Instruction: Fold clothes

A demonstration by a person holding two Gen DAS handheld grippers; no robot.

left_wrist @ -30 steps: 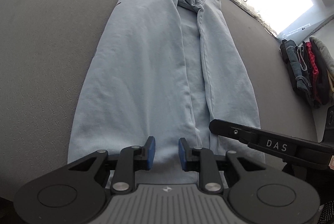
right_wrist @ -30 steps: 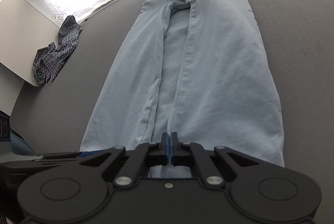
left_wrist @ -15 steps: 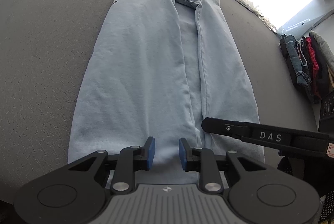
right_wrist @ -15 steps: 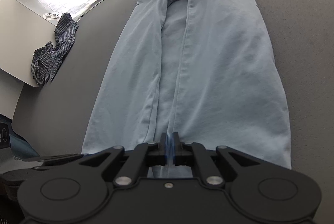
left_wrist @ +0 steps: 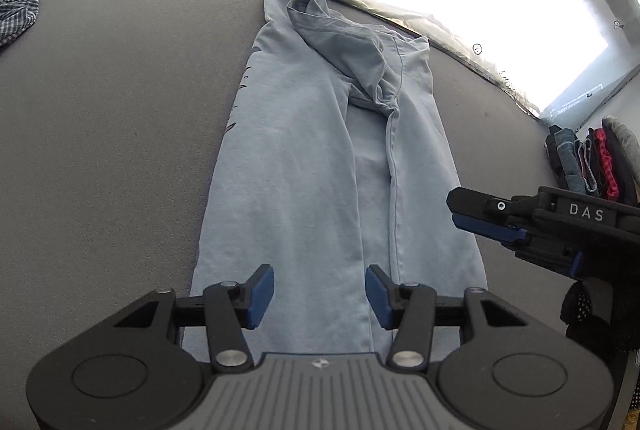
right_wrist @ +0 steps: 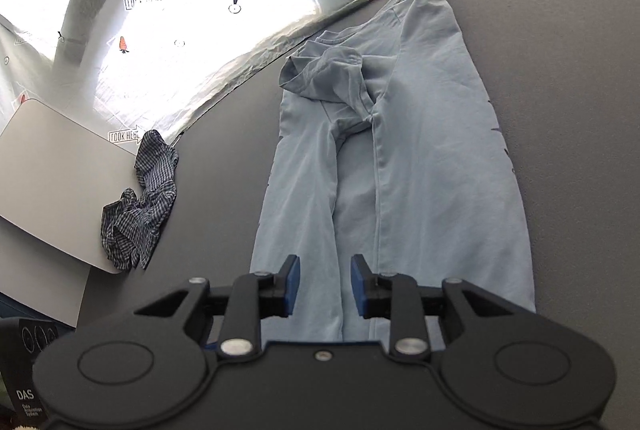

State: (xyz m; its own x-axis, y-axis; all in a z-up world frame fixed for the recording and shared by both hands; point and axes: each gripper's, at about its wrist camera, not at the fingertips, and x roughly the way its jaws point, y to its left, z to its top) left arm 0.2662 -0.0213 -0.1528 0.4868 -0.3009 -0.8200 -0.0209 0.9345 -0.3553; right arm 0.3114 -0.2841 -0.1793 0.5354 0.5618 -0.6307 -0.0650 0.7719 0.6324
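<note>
Lengthwise on the grey felt table (left_wrist: pixel 100 149) lies the soft light-blue shirt (left_wrist: pixel 304 169), sides folded inward; left gripper (left_wrist: pixel 320 294) and right gripper (right_wrist: pixel 325 286) both gape apart above its near hem.

Both grippers open. Left gripper (left_wrist: pixel 319 290) jaws spread wide, pointing far. Right gripper (right_wrist: pixel 325 286) also parted, narrower gap; seen side-on at the right in left view.
</note>
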